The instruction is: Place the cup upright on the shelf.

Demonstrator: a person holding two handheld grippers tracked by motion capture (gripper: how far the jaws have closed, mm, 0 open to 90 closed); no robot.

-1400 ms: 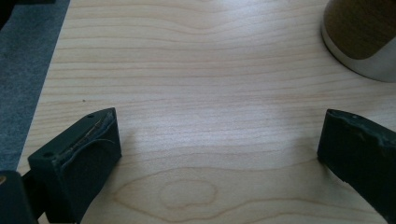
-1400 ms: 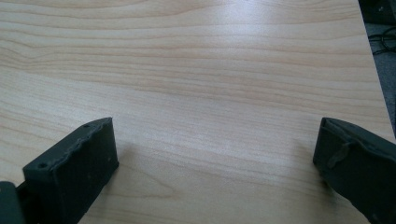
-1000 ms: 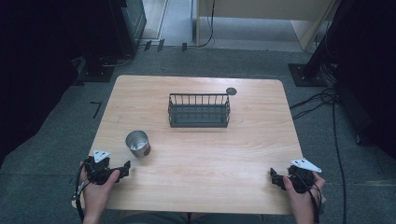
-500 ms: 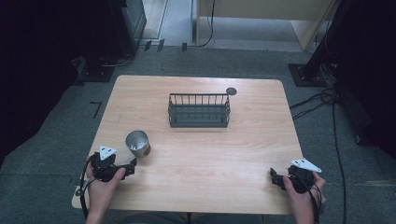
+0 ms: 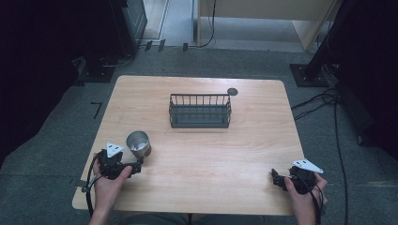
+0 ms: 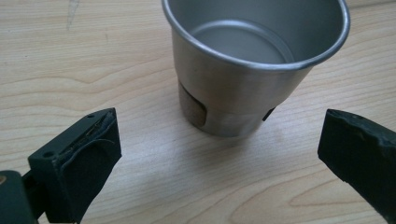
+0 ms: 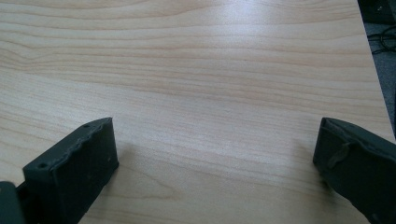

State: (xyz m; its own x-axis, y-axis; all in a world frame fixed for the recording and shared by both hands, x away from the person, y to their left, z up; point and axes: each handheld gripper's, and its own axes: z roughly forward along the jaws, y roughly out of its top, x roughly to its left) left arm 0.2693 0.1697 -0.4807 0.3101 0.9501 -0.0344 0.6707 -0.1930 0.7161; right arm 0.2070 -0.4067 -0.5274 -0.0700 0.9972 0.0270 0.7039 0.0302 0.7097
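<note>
Left tool jaws wide open, metal cup upright just ahead, untouched, lower left of counter in high view. Right tool open, lower right.

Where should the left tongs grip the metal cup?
Grip the metal cup low across its side wall, coming in level from the near side. It stands upright, and the open left tongs already straddle it; the wall tapers narrower toward the base.

Wooden table: steel cup, wire basket, dark disc.
</note>
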